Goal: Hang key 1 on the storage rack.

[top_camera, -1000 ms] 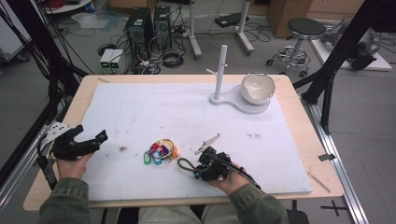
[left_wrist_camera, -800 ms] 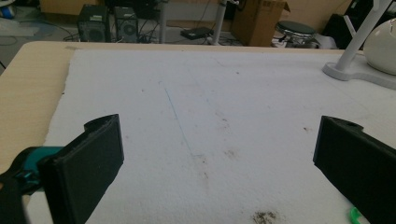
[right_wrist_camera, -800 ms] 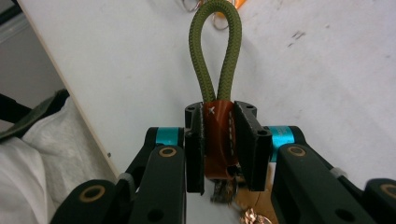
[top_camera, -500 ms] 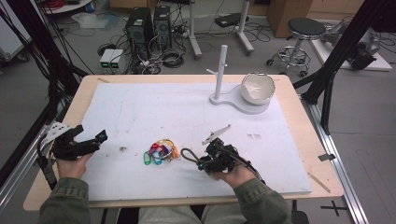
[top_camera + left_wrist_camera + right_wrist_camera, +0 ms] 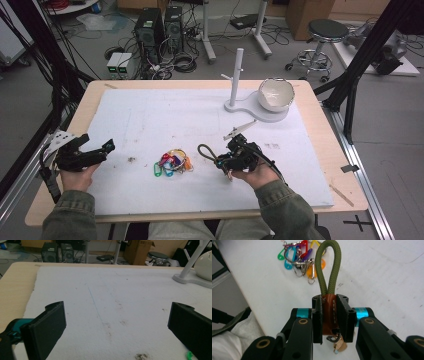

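Since a second ago the right gripper (image 5: 220, 161) has slid away from the person's edge and a little to the right across the white foam mat (image 5: 150, 117), while the left gripper (image 5: 100, 151) has kept its place at the mat's left border.

In the right gripper view, the right gripper's (image 5: 329, 315) two black jaws are pressed against the brown leather collar of an olive-green woven cord loop (image 5: 329, 270), pinching it between them. The loop stands out past the jaw tips towards a bunch of coloured plastic key tags on metal rings (image 5: 298, 257), which lies on the mat a short way beyond it and apart from it. A small metal clasp hangs below the collar between the jaws. In the high view the cord loop (image 5: 204, 151) points left from the gripper, and the key tags (image 5: 172, 164) lie on the mat between the two grippers, nearer the right one.

The left gripper's jaws are spread wide with nothing between them; its own view looks across bare mat (image 5: 112, 305) marked with a few dark specks.

At the far right of the mat stands a white base with an upright white post (image 5: 238, 75) and a white bowl (image 5: 275, 94) resting on it, well apart from both grippers
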{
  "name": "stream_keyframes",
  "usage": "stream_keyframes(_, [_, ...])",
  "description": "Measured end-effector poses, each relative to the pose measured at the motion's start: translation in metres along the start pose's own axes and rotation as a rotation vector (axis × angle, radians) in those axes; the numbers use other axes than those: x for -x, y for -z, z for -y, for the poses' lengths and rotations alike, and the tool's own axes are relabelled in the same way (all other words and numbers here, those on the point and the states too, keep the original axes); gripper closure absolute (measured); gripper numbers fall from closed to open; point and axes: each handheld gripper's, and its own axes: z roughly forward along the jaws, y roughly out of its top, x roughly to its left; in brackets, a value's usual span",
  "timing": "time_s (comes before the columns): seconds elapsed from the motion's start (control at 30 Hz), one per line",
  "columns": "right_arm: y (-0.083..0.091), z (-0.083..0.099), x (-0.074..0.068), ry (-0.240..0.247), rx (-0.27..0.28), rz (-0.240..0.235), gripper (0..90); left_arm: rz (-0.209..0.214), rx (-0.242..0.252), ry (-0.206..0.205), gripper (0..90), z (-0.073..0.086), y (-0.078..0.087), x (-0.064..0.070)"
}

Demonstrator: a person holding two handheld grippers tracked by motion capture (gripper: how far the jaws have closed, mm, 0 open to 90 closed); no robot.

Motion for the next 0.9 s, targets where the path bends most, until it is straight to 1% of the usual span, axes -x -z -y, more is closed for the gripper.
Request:
stream_keyframes(0.03, [0.001, -0.001, 0.002, 0.004, 0.007, -0.002, 76.2, -0.001, 0.000, 0.001, 2.2, 0.000, 0.000, 0.000])
stream_keyframes(0.17, [0.008, -0.007, 0.005, -0.010, 0.026, 0.003, 76.3, -0.001, 0.001, 0.001, 2.2, 0.000, 0.000, 0.000])
stream_keyframes(0.2, [0.010, -0.009, 0.007, -0.004, 0.036, 0.003, 76.3, 0.000, 0.001, 0.002, 2.2, 0.000, 0.000, 0.000])
stream_keyframes(0.4, [0.022, -0.020, 0.009, -0.001, 0.072, 0.005, 76.3, 0.001, 0.001, 0.002, 2.2, 0.000, 0.000, 0.000])
stream_keyframes(0.67, [0.031, -0.029, 0.013, 0.001, 0.087, 0.011, 76.3, 0.000, 0.003, 0.003, 2.2, 0.000, 0.000, -0.001])
stream_keyframes(0.9, [0.041, -0.040, 0.024, -0.008, 0.106, 0.020, 76.2, 0.000, 0.002, 0.003, 2.2, 0.000, 0.000, 0.000])
